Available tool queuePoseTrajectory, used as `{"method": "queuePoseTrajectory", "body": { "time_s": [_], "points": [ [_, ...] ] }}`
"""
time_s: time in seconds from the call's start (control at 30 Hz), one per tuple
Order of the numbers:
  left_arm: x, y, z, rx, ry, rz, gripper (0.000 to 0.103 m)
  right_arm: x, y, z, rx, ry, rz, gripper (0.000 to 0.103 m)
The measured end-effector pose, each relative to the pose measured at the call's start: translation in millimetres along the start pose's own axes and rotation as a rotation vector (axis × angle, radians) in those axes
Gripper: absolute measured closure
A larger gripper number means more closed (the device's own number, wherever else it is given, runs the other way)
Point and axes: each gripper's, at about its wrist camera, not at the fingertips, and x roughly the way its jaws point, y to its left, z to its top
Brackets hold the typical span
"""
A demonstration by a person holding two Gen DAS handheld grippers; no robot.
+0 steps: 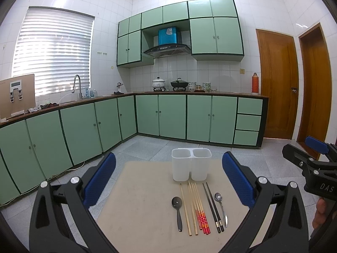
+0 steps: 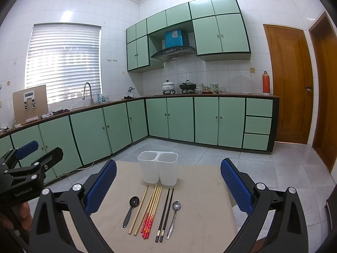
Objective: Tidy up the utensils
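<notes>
left gripper (image 1: 168,181) agape | right gripper (image 2: 168,183) agape | black spoon (image 1: 178,210) — seemingly plastic — flat

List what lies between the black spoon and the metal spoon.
Between black spoon and metal spoon: plain wooden chopsticks, red-ended chopsticks, black chopsticks. Both wrist views show it.

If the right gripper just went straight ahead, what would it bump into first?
Probably the white holder. The right gripper is open and points over the chopsticks and spoons on the table. If it aims lower than it looks, it would meet those first.
</notes>
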Motion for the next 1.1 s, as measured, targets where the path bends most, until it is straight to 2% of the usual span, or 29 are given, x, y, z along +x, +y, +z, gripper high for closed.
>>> {"method": "queuePoseTrajectory", "body": {
  "time_s": [0.9, 0.93, 1.1],
  "points": [
    [8, -3, -11, 0.000, 0.010, 0.004, 0.005, -1, -2, -1, 0.004, 0.004, 0.000, 0.006],
    [9, -3, -12, 0.000, 0.011, 0.004, 0.005, 8, -7, -12, 0.005, 0.006, -0.001, 0.006],
    [15, -4, -17, 0.002, 0.024, 0.012, 0.005, 14, -9, -21, 0.006, 0.018, -0.013, 0.006]
  ]
}}
